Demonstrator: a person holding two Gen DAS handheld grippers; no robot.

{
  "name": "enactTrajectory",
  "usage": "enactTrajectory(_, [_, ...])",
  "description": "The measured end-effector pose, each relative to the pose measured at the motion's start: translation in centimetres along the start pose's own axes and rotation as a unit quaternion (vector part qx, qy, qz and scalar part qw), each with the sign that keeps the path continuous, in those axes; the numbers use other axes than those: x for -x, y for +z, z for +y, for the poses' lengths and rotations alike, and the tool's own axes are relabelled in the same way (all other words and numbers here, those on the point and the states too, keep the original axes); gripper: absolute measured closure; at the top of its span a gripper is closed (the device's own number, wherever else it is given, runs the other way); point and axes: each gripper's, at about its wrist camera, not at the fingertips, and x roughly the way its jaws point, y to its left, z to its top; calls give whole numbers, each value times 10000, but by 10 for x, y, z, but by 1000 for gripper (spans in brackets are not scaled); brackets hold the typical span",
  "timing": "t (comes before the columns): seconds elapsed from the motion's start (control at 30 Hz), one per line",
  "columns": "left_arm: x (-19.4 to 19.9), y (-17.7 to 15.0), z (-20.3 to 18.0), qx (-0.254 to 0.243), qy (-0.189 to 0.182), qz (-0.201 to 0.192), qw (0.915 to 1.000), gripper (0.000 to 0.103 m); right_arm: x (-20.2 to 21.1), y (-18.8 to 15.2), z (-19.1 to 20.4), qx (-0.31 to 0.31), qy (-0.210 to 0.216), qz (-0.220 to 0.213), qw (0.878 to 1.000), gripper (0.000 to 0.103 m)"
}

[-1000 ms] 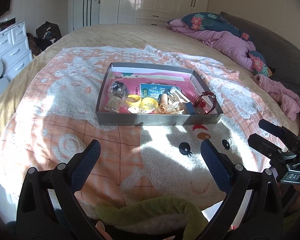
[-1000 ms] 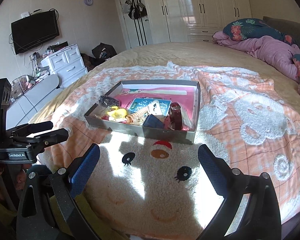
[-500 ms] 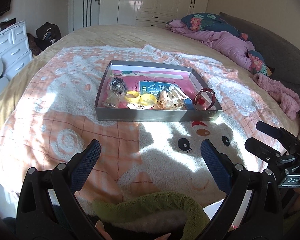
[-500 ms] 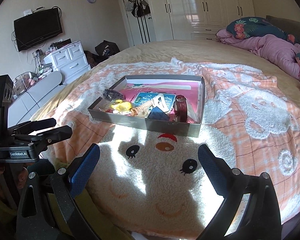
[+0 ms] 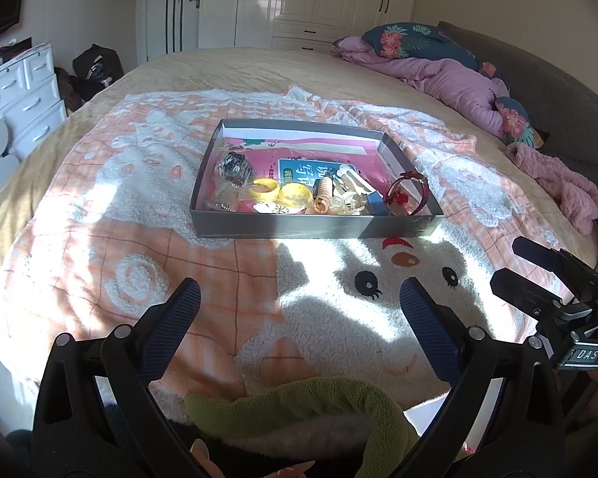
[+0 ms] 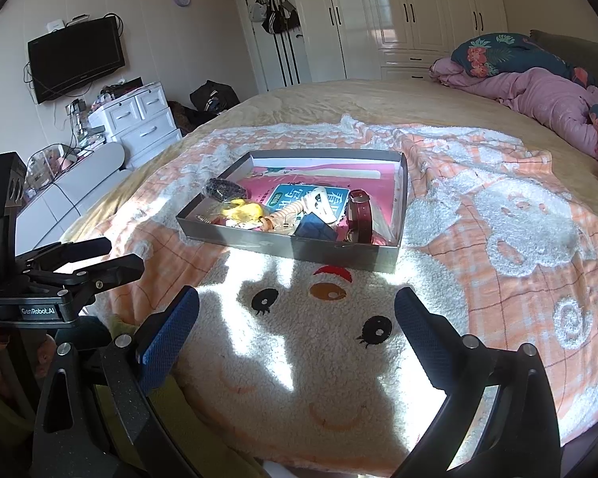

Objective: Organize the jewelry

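A shallow grey box (image 5: 315, 227) (image 6: 283, 245) sits on the bed. Along its near side lie yellow rings (image 5: 279, 193), a dark beaded piece (image 5: 233, 165), cream hair clips (image 5: 351, 189), a red strap (image 5: 408, 193) (image 6: 360, 215) and a blue item (image 6: 313, 229), over a pink and teal booklet (image 5: 311, 169). My left gripper (image 5: 299, 304) is open and empty, well short of the box. My right gripper (image 6: 297, 308) is open and empty, also short of the box. Each gripper shows at the edge of the other's view, the right one (image 5: 538, 275) and the left one (image 6: 87, 263).
The box rests on an orange and white fleece blanket (image 5: 147, 239) with a cartoon face (image 6: 323, 310). A purple duvet (image 5: 450, 79) and floral pillows lie at the far right. White drawers (image 6: 139, 119) stand left of the bed. A green fabric edge (image 5: 299, 398) lies below the left gripper.
Both grippers have pulled back and risen slightly, so the box sits a little farther off in both views. Both stay open and empty.
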Motion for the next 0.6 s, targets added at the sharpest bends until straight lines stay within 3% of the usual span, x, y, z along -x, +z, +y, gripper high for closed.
enactTrajectory(0.6, [2,-2,2,33,43,0,10000,9,1,0,1,9,29,3,10000,5])
